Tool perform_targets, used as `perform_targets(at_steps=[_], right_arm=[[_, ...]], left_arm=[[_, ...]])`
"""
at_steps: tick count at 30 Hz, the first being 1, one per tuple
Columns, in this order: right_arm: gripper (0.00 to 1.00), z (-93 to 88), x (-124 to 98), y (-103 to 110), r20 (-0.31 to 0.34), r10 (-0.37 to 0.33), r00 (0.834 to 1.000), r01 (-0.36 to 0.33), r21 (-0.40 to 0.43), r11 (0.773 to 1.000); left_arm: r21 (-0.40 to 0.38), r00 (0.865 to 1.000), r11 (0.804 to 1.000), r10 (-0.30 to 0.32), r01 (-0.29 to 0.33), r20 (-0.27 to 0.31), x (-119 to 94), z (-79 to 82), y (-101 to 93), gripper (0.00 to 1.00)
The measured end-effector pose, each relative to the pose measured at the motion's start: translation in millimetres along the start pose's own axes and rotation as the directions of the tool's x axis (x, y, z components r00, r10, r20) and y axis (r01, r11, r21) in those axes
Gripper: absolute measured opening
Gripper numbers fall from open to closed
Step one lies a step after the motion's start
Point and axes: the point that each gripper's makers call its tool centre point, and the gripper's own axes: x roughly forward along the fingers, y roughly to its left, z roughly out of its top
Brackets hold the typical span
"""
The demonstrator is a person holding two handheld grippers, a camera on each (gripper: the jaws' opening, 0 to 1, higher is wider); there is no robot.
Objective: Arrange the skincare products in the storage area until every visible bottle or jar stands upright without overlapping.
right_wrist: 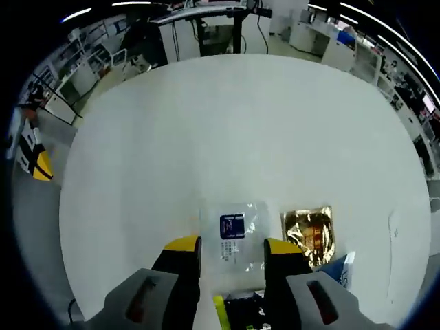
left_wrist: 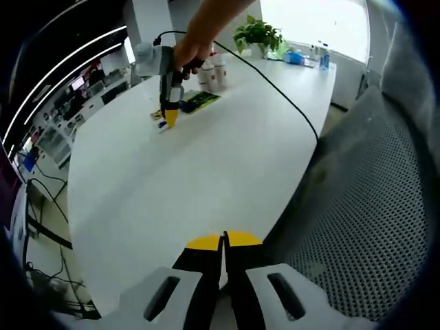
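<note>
Hovering over a sachet, bottles far off

Looking along my left gripper [left_wrist: 223,242], I see its yellow-tipped jaws pressed together with nothing between them, low over the near edge of the white counter [left_wrist: 206,165]. Far ahead and a little left, a hand [left_wrist: 192,51] holds my right gripper [left_wrist: 169,118] pointing down at small packets on the counter. Just beyond it stand two white bottles [left_wrist: 213,71], upright and side by side, with a potted plant [left_wrist: 258,33] farther back.

Along my right gripper [right_wrist: 232,245], the jaws are spread, and a clear sachet with a blue label [right_wrist: 232,230] lies flat between the tips. A gold foil packet [right_wrist: 311,234] lies just right of the right jaw.
</note>
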Motion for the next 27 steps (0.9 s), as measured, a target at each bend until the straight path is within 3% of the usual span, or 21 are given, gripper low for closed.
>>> perform_targets(at_steps=[7,9,11,14,19,24,27], right_arm=[[0.32,-9.8,-4.1,2.1,-0.075,0.028,0.997,-0.034,-0.073,0.997],[0.33,-5.2,-8.1,1.2,-0.062,0.035,0.997,-0.038,-0.05,0.998],[0.34,8.3,-14.6,-3.4,0.009,0.038,0.999,-0.038,-0.001,0.999],[0.34,14.6,-29.0,-11.7,0.017,0.029,0.999,-0.028,-0.028,0.999],[0.32,18.5,-50.1,-50.4,-0.004,-0.112,0.994,0.111,-0.017,0.994],[0.37,9.4,-38.3,-54.2,-0.053,-0.063,0.997,0.064,0.029,0.998],[0.35,7.5,-29.7,-54.7,-0.067,-0.053,0.996,0.055,0.034,0.998]], left_arm=[[0.001,1.0,1.0,0.001,-0.001,0.001,-0.1,0.5,0.3,0.0],[0.001,1.0,1.0,0.002,-0.002,0.001,-0.4,0.5,0.3,0.0],[0.001,1.0,1.0,0.003,-0.003,-0.001,-0.2,0.0,0.5,0.0],[0.002,1.0,1.0,0.002,-0.002,-0.003,0.0,-0.5,0.3,0.0],[0.005,1.0,1.0,-0.003,0.003,-0.007,0.3,-1.0,-0.8,0.0],[0.002,1.0,1.0,-0.005,0.005,-0.013,0.9,-2.4,-0.9,0.0],[0.001,1.0,1.0,-0.007,0.007,-0.017,1.1,-2.9,-1.3,0.0]])
